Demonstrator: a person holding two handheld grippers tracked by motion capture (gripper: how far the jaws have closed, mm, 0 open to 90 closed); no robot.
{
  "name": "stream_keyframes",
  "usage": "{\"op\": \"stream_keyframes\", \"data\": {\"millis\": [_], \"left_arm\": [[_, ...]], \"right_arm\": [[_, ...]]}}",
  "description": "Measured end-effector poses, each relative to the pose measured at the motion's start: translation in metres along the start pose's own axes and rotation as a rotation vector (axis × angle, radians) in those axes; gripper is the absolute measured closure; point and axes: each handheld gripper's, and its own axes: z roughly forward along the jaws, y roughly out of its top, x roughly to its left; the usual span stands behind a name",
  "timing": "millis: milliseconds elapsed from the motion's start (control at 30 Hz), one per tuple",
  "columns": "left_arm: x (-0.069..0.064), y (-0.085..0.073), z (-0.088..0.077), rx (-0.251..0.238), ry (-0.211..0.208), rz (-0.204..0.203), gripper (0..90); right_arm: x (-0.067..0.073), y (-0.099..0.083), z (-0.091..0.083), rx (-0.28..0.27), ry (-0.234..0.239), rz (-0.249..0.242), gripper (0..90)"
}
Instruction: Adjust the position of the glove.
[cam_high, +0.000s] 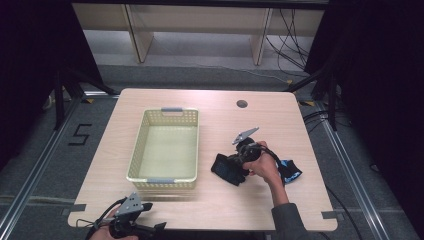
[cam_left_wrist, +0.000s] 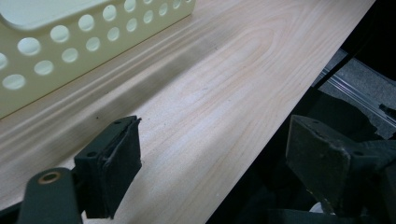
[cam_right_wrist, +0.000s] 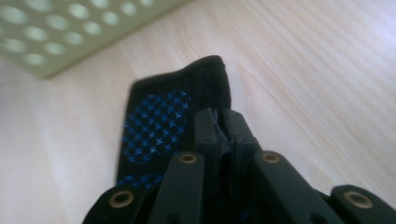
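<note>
Fingers (cam_right_wrist: 205, 135) on the right gripper (cam_right_wrist: 219, 122) are pinched together on the black knitted fabric piece with a blue cross pattern (cam_right_wrist: 159, 126), which looks like a sock or sleeve; a fold of the cloth sits squeezed between the two black pads. That fabric lies flat on the light wooden table (cam_high: 220, 205), just to the right of the cream perforated plastic basket (cam_high: 137, 150) and close to its near right corner. From the high view, the right gripper (cam_high: 234, 167) sits right on top of the dark fabric (cam_high: 222, 170), with the person's right hand (cam_high: 265, 167) wrapped around the body of the tool and a grey sleeve (cam_high: 287, 220) coming in from the near edge. A bit of bright blue cloth (cam_high: 290, 170) pokes out behind that hand, further right of the basket.

Over on the other side, the left gripper (cam_left_wrist: 212, 175) hangs at the table's near edge, below the basket's near left corner. Its pads stand wide apart with nothing between them, one over the wood and one past the edge. The basket wall (cam_left_wrist: 70, 51) shows just ahead of it. The basket itself looks empty inside.
</note>
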Motion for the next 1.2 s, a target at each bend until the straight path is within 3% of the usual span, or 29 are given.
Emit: {"op": "stream_keyframes", "data": {"millis": [33, 67, 167, 300, 367, 400, 433, 533, 567, 600, 667, 733, 800, 867, 933, 967, 1000, 1033, 1100, 1200], "left_arm": [[0.0, 0.0, 0.0, 0.0, 0.006, 0.007, 17.5], [-0.001, 0.0, 0.001, -0.009, 0.0, -0.025, 17.5], [0.001, 0.0, 0.0, 0.02, 0.016, 0.011, 17.5], [0.0, 0.0, 0.0, 0.003, 0.01, -0.003, 17.6], [-0.001, 0.0, 0.001, -0.008, 0.0, -0.021, 17.5], [-0.001, 0.0, 0.001, -0.012, 0.003, -0.013, 17.5], [0.0, 0.0, 0.001, 0.012, 0.019, 0.001, 17.6], [0.001, 0.0, -0.001, 0.026, 0.002, 0.02, 17.5], [-0.001, 0.0, 0.001, 0.009, 0.002, -0.014, 17.5], [-0.002, -0.001, 0.001, 0.002, -0.002, -0.022, 17.5], [-0.002, 0.0, 0.001, 0.002, -0.001, -0.021, 17.5], [-0.001, 0.001, 0.0, 0.017, -0.01, -0.016, 17.5], [0.0, 0.0, 0.0, 0.015, 0.009, -0.003, 17.6], [-0.001, -0.001, 0.002, -0.003, -0.002, -0.022, 17.6], [-0.001, -0.001, 0.002, -0.005, 0.0, 0.002, 17.6], [0.002, 0.0, 0.0, 0.023, 0.007, 0.033, 17.6], [0.0, 0.0, 0.001, 0.003, 0.005, 0.011, 17.6], [-0.001, 0.0, 0.001, 0.007, 0.0, 0.012, 17.6], [-0.002, -0.001, 0.001, 0.004, -0.002, -0.005, 17.6], [-0.001, -0.001, 0.002, 0.006, -0.002, 0.004, 17.6]], "right_arm": [[0.001, 0.002, -0.004, -0.008, 0.002, -0.03, 86.4], [0.004, 0.004, -0.011, -0.021, 0.013, -0.067, 86.4], [0.02, 0.007, -0.032, -0.04, 0.038, -0.102, 86.5], [0.034, 0.006, -0.046, -0.045, 0.081, -0.15, 86.5], [0.044, 0.003, -0.057, -0.075, 0.128, -0.191, 86.5], [0.044, 0.003, -0.057, -0.075, 0.128, -0.191, 86.5], [0.048, 0.001, -0.061, -0.08, 0.134, -0.221, 86.5], [0.051, -0.004, -0.064, -0.077, 0.142, -0.199, 86.5], [0.052, -0.007, -0.063, -0.083, 0.155, -0.213, 86.4], [0.053, -0.01, -0.063, -0.08, 0.159, -0.209, 86.4], [0.056, -0.016, -0.062, -0.072, 0.184, -0.192, 86.5], [0.057, -0.021, -0.06, -0.054, 0.193, -0.202, 86.5], [0.058, -0.024, -0.057, -0.055, 0.224, -0.223, 86.4], [0.06, -0.027, -0.053, -0.027, 0.252, -0.231, 86.4], [0.061, -0.028, -0.046, -0.003, 0.27, -0.244, 86.4], [0.061, -0.027, -0.044, 0.02, 0.261, -0.255, 86.3], [0.061, -0.027, -0.042, 0.031, 0.254, -0.242, 86.3], [0.06, -0.026, -0.038, 0.035, 0.259, -0.263, 86.2], [0.06, -0.025, -0.034, 0.06, 0.241, -0.253, 86.1], [0.056, -0.024, -0.025, 0.107, 0.205, -0.269, 85.7]]}}
